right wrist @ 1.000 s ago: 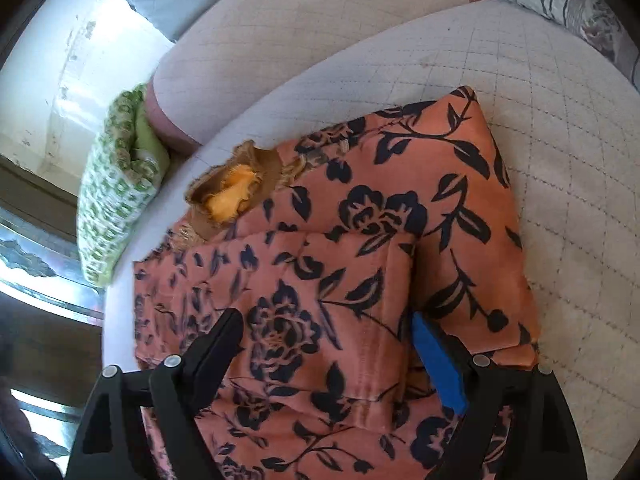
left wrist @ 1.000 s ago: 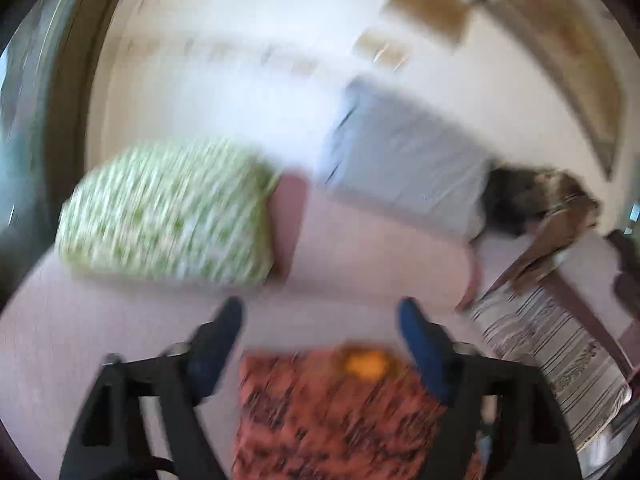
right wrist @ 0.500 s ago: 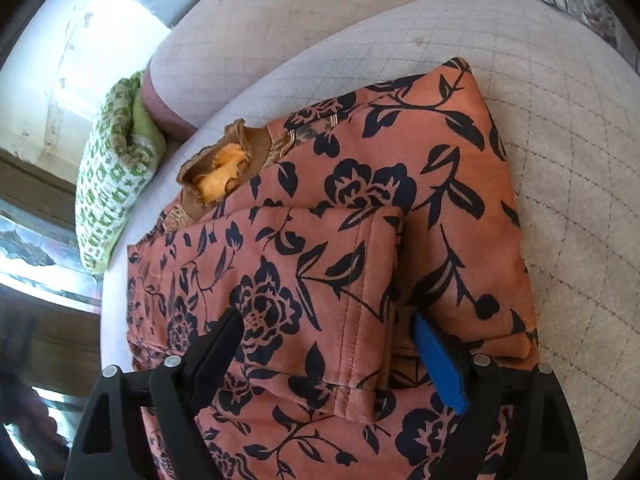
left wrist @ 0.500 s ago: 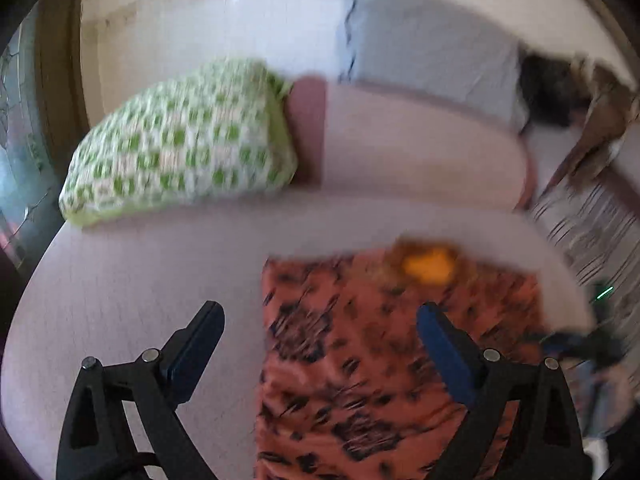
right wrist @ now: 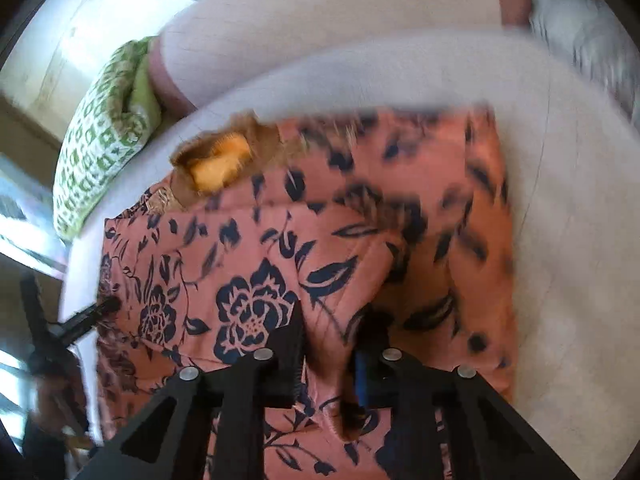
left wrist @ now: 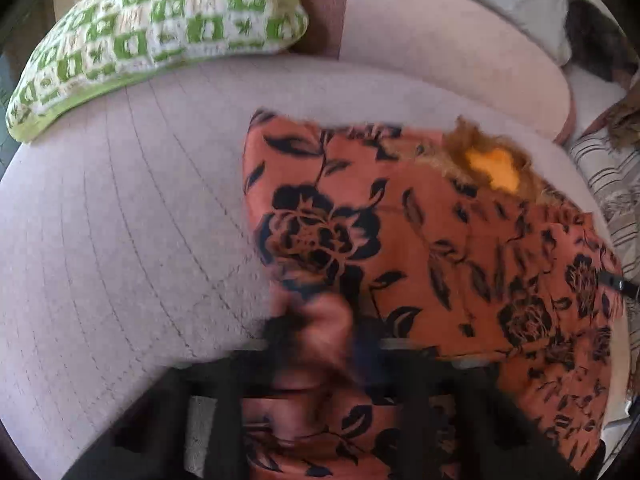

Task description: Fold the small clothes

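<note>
A rust-orange floral garment [left wrist: 420, 240] with a dark navy flower print lies spread on a pale quilted bed [left wrist: 120, 240], its far end reaching toward the bed's far edge where the bolster [left wrist: 440, 40] runs. At that far end a frayed brownish collar with an orange lining patch [left wrist: 494, 168] shows.

The left gripper [left wrist: 320, 332] has its jaws drawn together on a bunched fold of the garment's left edge; the cloth rises in a pinched ridge between them, though this part of the left wrist view is blurred. In the right wrist view the left gripper appears as a dark tip touching the garment's left edge.

The right gripper [right wrist: 328, 344] has its jaws closed on a raised fold of the same garment, near its near end, with a ridge of cloth standing up between the black finger and the blue-padded one. The garment's right edge lies flat on the bed's quilted cover.

A green-and-white patterned pillow [left wrist: 152, 28] sits at the bed's far left corner, touching the bolster. A striped cushion [left wrist: 608, 184] lies at the far right edge, just beside the garment.
</note>
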Tool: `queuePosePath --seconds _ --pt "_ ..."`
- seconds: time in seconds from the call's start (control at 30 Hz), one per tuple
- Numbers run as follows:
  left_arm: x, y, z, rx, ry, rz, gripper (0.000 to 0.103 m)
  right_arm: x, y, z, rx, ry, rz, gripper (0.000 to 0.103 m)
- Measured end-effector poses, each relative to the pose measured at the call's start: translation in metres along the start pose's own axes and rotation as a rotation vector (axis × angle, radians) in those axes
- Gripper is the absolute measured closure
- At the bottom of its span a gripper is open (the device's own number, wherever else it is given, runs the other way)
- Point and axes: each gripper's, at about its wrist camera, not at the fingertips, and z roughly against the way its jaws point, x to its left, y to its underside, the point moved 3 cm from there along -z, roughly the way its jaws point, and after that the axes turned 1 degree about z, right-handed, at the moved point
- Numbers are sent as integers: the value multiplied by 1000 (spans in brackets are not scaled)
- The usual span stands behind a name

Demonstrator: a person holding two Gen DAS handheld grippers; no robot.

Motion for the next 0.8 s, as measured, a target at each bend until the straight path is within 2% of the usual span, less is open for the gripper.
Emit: queuePosePath --seconds 0.07,0.1,0.13,0.17,0.2,0.23,0.27,0.3,0.33,0.37,0.43,0.5,0.53,0.57,0.6,0.63,0.67,0.7,0.77,0.8 --pt "3 1 28 -128 28 18 83 18 -15 24 -93 47 83 85" --pt "6 3 34 -159 41 37 80 26 -21 34 -141 75 115 85" --pt "9 6 31 -158 38 61 69 33 -26 46 -204 117 157 85" --pt "13 13 16 -93 32 75 61 39 -29 55 -267 167 200 83" --pt "14 18 0 -11 24 73 59 40 -31 51 -297 208 229 81" --pt "16 24 -10 32 18 69 59 34 -31 30 -247 218 242 68" --pt "16 24 -2 -23 22 56 54 22 -29 1 -115 206 225 50" --pt "17 23 6 -45 13 55 50 8 -23 -22 -4 207 171 49" --pt "18 21 13 -68 21 64 46 -4 -17 -30 29 206 124 48" --pt "21 16 22 -106 41 78 41 -13 -11 -25 -15 156 86 42" --pt "27 4 27 -139 28 89 39 -21 -7 -12 -54 109 38 37" --pt "31 -7 15 -104 13 89 39 -25 -11 -1 -76 69 1 37" --pt "32 -7 -1 -52 2 84 55 -25 -14 4 -90 49 -20 36" --pt "34 -5 -22 34 7 98 83 -28 -18 7 -101 13 -57 32" --pt "39 -4 -27 36 38 129 83 -30 -19 6 -97 -13 -83 31" --pt "41 -5 -24 16 48 144 87 -32 -19 -3 -56 -38 -109 36" --pt "42 -7 -18 3 41 147 90 -33 -13 -20 42 -55 -119 60" --pt "41 -6 -10 -18 30 139 91 -31 -8 -23 59 -34 -106 69" --pt "34 -8 2 -69 18 73 92 -24 -3 -12 47 -17 -51 82" --pt "32 -7 0 -62 12 47 92 -23 0 -4 43 -26 -45 82"
